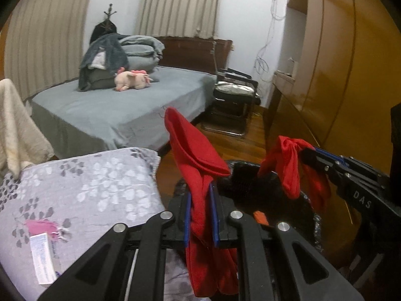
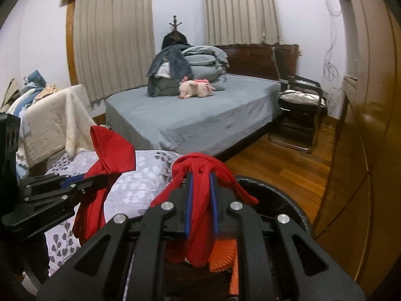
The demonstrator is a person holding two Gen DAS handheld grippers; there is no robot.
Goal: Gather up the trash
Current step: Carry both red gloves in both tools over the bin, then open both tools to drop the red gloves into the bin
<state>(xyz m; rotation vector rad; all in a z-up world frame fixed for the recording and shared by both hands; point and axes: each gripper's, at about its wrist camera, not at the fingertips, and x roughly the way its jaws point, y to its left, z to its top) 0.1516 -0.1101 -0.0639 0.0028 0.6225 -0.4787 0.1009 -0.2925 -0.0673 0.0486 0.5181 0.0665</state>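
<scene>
Left wrist view: the left gripper [image 1: 201, 215] is clamping a red cloth [image 1: 198, 155] between its blue pads, jaws nearly closed on the fabric — one end is poking up, the rest is drooping below.
Bin: a black-lined trash bin [image 1: 310, 215] is sitting right under the tips, likely why the cloth is being held here.
Across: the right gripper [image 1: 304, 150] is pinching a second red cloth [image 1: 290, 165] over the same bin.
Right wrist view: the right gripper [image 2: 201, 190] is squeezing its red cloth [image 2: 200, 168], jaws almost closed — folds are spilling over both sides.
Below: the bin rim [image 2: 280, 193] is curving underneath, something orange [image 2: 223, 255] showing inside.
Left side: the left gripper [image 2: 82, 178] is holding its cloth [image 2: 112, 150] above the flowered cushion [image 2: 150, 173].
</scene>
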